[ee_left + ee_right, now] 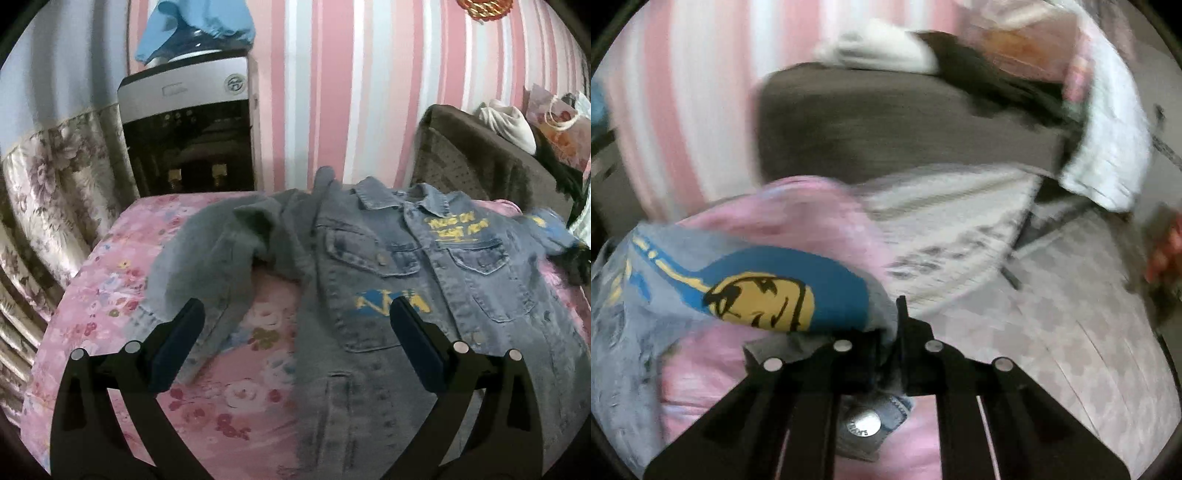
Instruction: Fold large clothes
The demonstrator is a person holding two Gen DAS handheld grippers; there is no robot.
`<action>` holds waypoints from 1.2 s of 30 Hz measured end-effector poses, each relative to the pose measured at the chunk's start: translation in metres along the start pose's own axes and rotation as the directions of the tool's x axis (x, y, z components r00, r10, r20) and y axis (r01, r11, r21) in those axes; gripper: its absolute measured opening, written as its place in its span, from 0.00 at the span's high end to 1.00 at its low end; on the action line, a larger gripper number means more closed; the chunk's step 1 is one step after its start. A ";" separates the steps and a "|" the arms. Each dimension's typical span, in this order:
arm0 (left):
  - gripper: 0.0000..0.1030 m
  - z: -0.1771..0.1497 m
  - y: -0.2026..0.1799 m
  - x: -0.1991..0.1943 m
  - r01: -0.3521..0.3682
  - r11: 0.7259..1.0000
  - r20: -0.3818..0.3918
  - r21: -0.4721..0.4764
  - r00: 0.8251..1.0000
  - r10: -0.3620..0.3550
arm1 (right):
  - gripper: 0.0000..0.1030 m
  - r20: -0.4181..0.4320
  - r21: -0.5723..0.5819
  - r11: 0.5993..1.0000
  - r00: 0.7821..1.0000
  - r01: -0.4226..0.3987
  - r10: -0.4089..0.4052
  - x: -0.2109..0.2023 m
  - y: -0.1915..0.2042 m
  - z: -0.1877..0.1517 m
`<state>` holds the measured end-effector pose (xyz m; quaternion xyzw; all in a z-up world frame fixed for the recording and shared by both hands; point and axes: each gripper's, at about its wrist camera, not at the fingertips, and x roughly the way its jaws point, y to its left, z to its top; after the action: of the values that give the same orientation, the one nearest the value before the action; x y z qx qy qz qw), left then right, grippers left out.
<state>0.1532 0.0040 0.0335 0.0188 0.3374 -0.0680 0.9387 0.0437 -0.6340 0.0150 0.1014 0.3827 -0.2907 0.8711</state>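
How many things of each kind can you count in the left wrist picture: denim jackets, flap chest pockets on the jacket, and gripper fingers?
Denim jackets: 1
Flap chest pockets: 2
Gripper fingers: 2
Total: 5

Faded, coarse denim jacket with a shiny metal snap — on a smooth, floral-printed pink cloth cover.

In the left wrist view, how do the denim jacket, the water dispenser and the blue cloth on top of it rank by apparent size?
1. denim jacket, largest, though it lies nearest the camera.
2. water dispenser.
3. blue cloth, smallest; the frame cuts off its top.
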 end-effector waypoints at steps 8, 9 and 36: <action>0.03 0.003 -0.002 0.011 0.024 1.000 -0.007 -0.001 1.000 -0.024 | 0.92 -0.111 0.052 0.976 0.971 -0.209 0.214 -0.019 -0.033 0.011; 0.03 0.003 -0.005 0.012 0.032 0.999 -0.007 -0.002 0.999 -0.032 | 0.92 -0.127 0.094 0.947 0.940 -0.307 0.317 -0.025 -0.030 0.012; 0.03 -0.010 -0.064 -0.007 0.245 0.969 -0.064 -0.029 0.967 -0.246 | 0.05 -0.363 -0.408 0.703 0.810 -0.582 0.460 -0.120 0.309 -0.066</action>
<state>0.1325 -0.0574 0.0304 -0.0304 0.3693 -0.1795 0.9113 0.1197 -0.3055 0.0427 0.0099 0.4993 0.0931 0.8613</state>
